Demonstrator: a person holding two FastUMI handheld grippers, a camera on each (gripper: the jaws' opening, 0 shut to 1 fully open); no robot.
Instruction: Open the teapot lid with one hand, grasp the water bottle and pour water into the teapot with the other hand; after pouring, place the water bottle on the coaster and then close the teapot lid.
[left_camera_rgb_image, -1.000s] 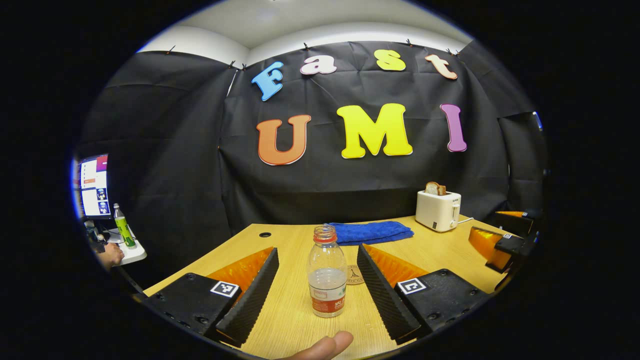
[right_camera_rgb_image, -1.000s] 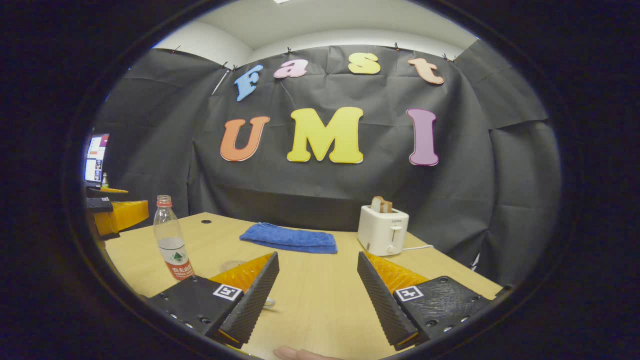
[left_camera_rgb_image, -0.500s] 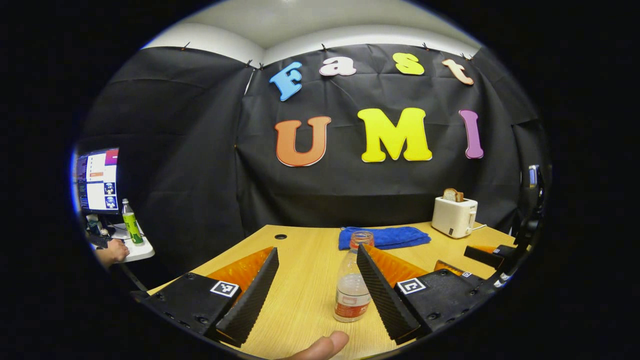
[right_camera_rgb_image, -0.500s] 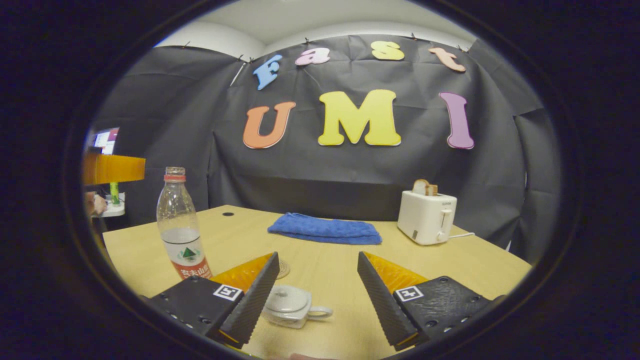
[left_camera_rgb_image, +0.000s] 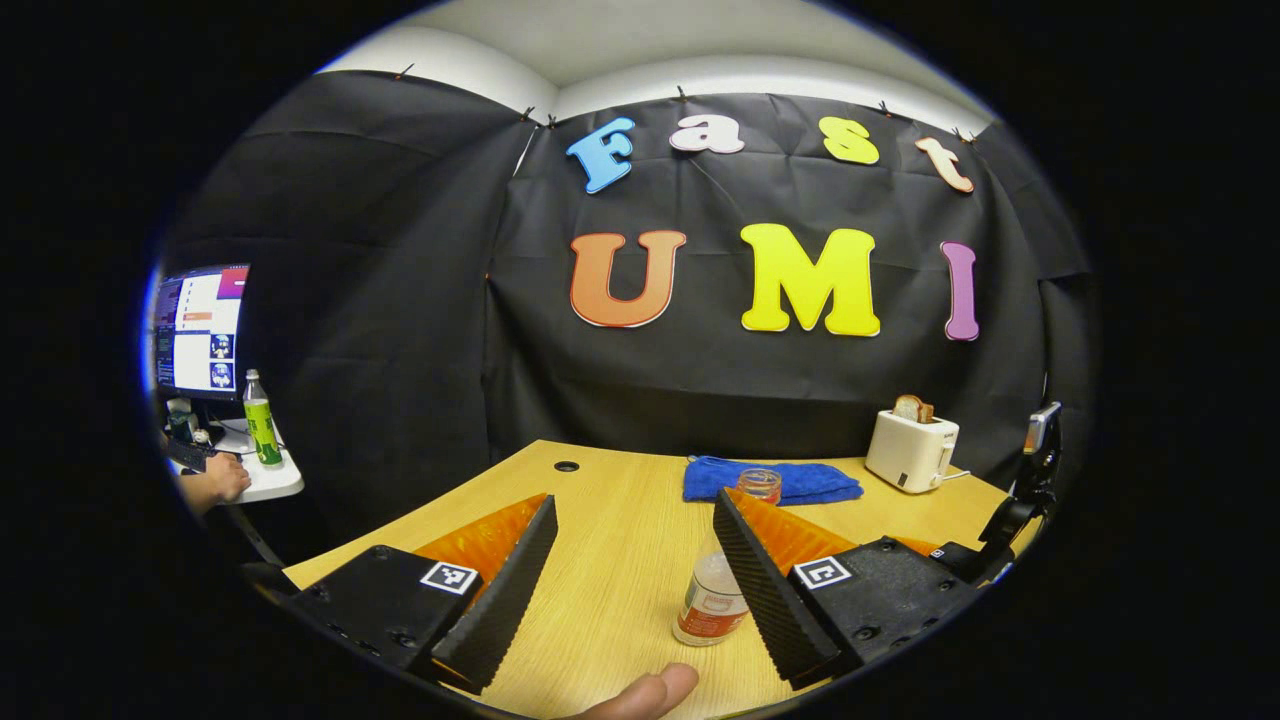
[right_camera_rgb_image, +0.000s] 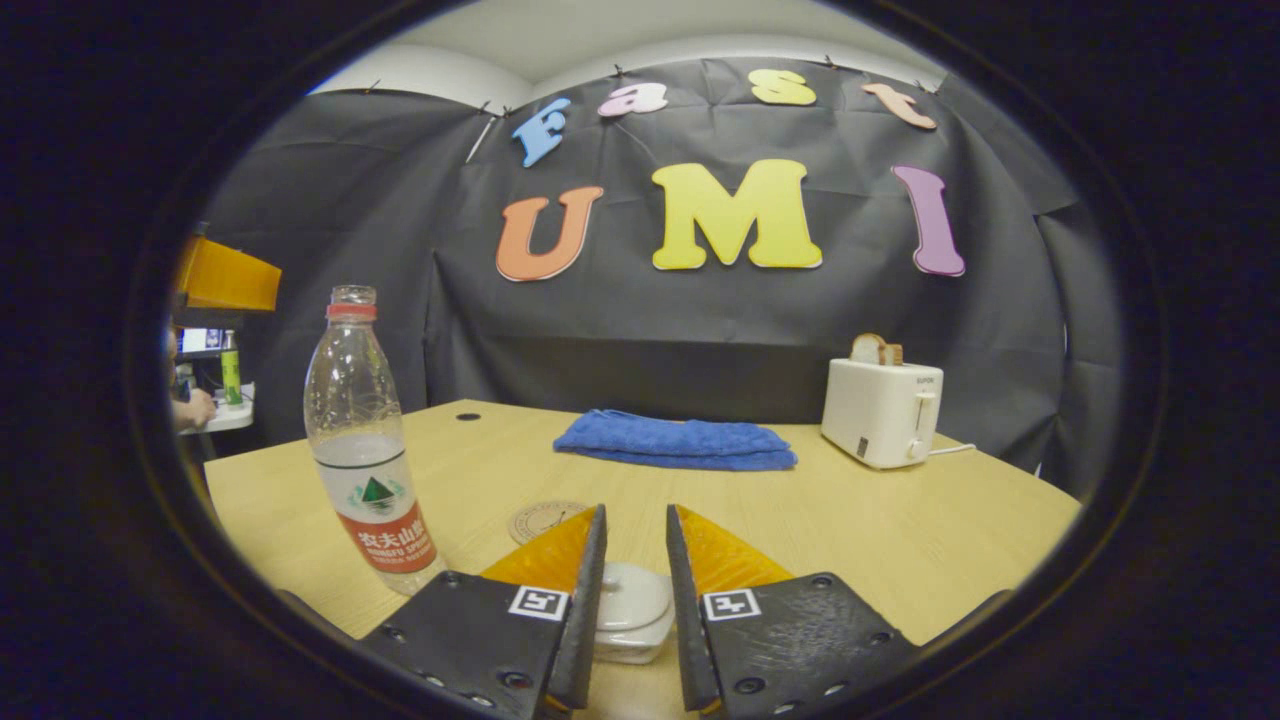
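Within the last second the right gripper dropped over the teapot and its fingers narrowed around the lid knob; actual contact I could not tell. The left gripper, fingers apart, drifted left of the bottle on the worktop. Lid-lifting looked imminent.

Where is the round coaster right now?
In the right gripper view, the round tan coaster lies flat on the wooden table, between the clear plastic water bottle and the folded blue towel.
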